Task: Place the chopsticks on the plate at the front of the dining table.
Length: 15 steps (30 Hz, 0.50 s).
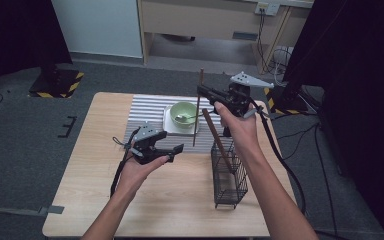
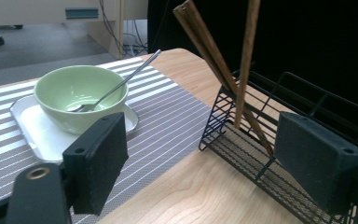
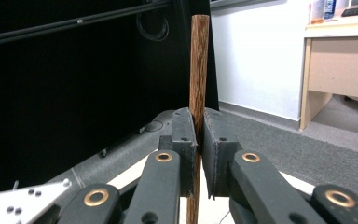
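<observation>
While I hold it: the chopstick point(image 1: 197, 107) stands upright, pinched in my right claw point(image 3: 199, 140) above the bench point(image 1: 100, 200), near the wire basket point(image 1: 229, 182).
Basket: another chopstick point(image 1: 216, 140) already leans inside.
Left claw point(image 1: 172, 152): spread, nothing between the pads, low over the bench.
Doing it well: I judge I should bring the tip over the basket opening, keep the stick vertical, then lower slowly before I release.
Nearby: green bowl point(image 1: 183, 114) with spoon point(image 2: 116, 86) on a tray point(image 2: 37, 135).
Hard to see: the lower tip is cut off in the right gripper view.
</observation>
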Available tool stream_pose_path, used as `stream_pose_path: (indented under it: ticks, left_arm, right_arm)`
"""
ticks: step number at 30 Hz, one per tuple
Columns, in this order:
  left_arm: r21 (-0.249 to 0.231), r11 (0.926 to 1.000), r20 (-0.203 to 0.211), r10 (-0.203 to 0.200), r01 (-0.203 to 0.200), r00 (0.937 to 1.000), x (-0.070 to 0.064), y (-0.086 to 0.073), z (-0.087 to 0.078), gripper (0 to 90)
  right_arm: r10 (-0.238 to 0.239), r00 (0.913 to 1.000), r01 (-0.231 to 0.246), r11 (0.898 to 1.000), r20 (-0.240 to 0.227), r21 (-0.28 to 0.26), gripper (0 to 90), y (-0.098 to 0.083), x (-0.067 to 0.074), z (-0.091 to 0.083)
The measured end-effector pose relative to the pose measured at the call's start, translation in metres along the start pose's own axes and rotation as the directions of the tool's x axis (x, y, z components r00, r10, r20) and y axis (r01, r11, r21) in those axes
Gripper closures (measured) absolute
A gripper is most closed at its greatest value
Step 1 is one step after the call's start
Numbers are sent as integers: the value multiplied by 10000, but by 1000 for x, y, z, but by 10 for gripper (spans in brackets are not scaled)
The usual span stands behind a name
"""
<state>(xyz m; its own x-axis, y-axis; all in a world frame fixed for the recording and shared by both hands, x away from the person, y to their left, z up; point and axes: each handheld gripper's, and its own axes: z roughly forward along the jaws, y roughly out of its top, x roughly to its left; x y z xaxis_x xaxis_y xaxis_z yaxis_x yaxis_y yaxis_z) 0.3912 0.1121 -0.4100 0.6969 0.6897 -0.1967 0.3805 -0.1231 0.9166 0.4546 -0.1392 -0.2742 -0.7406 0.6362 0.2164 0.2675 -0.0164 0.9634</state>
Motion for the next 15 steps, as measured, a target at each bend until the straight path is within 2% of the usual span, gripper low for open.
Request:
stream_pose_path:
  ticks: [4, 5, 9, 14, 15]
  left_arm:
    - [-40, 9999, 167, 168, -168, 9997, -6, -1, 4, 213]
    - [-84, 9997, 396, 234, -231, 9989, -9, -1, 6, 222]
    - [-223, 9992, 694, 336, -321, 9970, -11, -1, 13, 266]
    - [-235, 9993, 754, 324, -307, 9966, -12, -3, 22, 339]
    - [-292, 9991, 834, 330, -307, 9960, -13, -3, 25, 411]
  right_arm:
    - [-13, 10000, 13, 10000, 29, -31, 842, 0, 3, 0]
    - [-46, 10000, 46, 10000, 2, 18, 842, -1, 4, 1]
    - [-35, 10000, 36, 10000, -88, 48, 841, -3, 7, 2]
    - [53, 9999, -52, 10000, -91, 81, 841, -4, 7, 4]
    - [139, 9998, -138, 9999, -146, 81, 841, -6, 7, 5]
